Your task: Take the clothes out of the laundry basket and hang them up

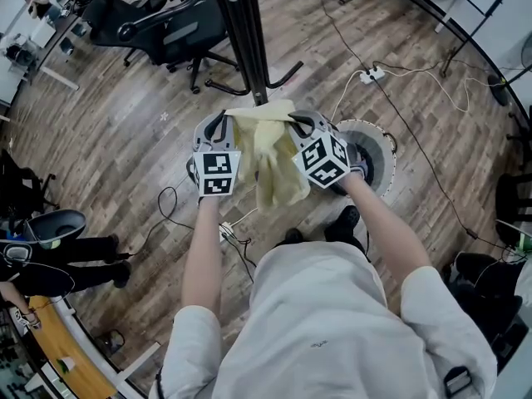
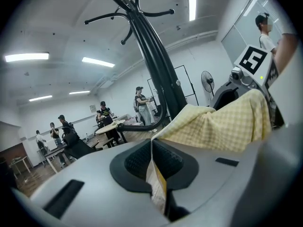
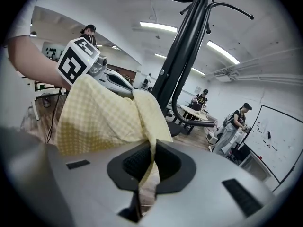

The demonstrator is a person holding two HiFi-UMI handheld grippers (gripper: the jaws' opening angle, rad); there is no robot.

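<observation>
Pinching yellow checked garment (image 1: 273, 160) by its upper edge in left gripper (image 2: 154, 161) and right gripper (image 3: 144, 168), both clamped tight, raised before coat stand (image 1: 246, 40); judged light, limp, best gripped at doubled hem.

- Head view: set above the person, facing steeply down at the floor. The coat stand (image 1: 243, 40) rises just beyond the left gripper (image 1: 223, 123) and the right gripper (image 1: 298, 125), both close under the lens.
- Left gripper view: rides on the left gripper, very near its jaws, tilted up along the coat stand toward the ceiling.
- Right gripper view: rides on the right gripper, tilted up in the same way, with the stand close.
- Shared: all three views take in the coat stand and the yellow cloth (image 1: 270, 160) in front of it. Each gripper view also catches the other gripper beside the stand.
</observation>
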